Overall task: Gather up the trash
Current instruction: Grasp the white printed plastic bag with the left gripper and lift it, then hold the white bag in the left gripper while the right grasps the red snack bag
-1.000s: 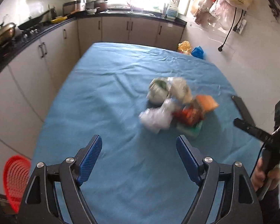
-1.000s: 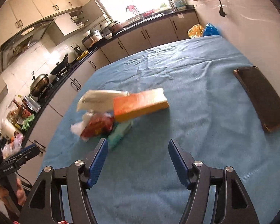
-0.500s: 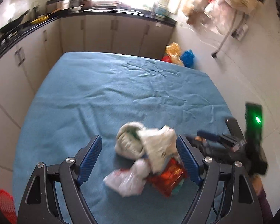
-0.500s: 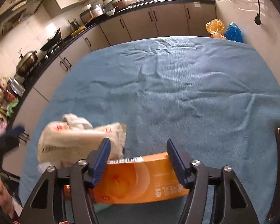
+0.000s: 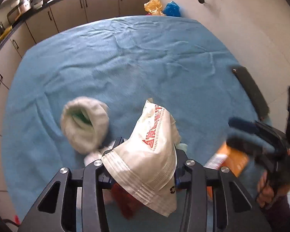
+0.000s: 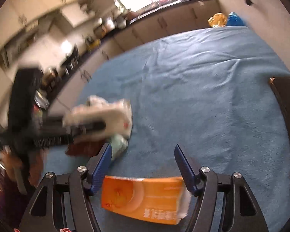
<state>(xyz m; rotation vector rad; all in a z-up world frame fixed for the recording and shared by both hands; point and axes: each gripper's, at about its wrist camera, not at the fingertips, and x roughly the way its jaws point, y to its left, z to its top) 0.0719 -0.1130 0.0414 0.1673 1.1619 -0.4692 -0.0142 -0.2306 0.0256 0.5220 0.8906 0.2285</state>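
The left gripper (image 5: 145, 166) had just been closing, and its jaws now pinched the white plastic wrapper (image 5: 152, 148), near the table's (image 5: 125, 61) front edge. The wrapper seemed light, soft and crinkly, probably slippery; a bunched fold would hold best. The right gripper (image 6: 143, 166) stood open around the orange carton (image 6: 143, 197), which looked stiff and light, best taken across its flat sides.
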